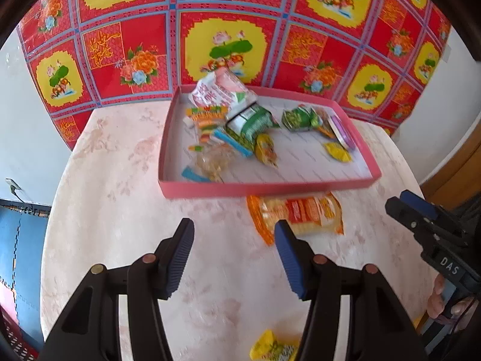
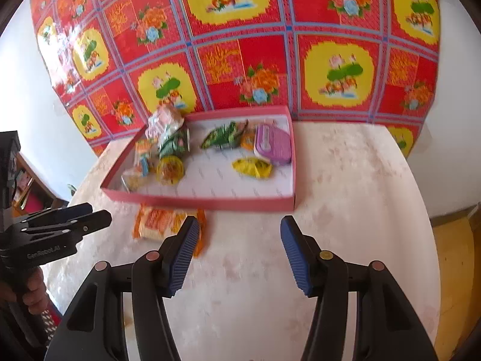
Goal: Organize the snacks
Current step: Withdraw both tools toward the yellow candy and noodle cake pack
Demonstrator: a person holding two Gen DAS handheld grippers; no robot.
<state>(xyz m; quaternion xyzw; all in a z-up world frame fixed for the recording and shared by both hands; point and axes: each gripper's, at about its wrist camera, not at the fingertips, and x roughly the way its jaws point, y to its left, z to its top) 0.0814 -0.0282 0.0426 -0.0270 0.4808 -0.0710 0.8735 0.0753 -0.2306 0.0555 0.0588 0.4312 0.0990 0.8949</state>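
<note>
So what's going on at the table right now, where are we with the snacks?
Both grippers are open and holding nothing, hovering over the pale table. Most snacks already lie in the pink tray, including green packets, a purple pack and a small yellow packet. An orange-and-yellow packet sits on the table just outside the tray's near wall, in front of the left gripper and left of the right gripper. Another yellow packet lies near the left gripper's base.

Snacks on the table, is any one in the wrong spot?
Yes. An orange snack packet lies on the table just outside the pink tray, by its near wall, and a yellow packet sits at the table's near edge. The other snacks are in the tray. Both grippers are open and empty.
</note>
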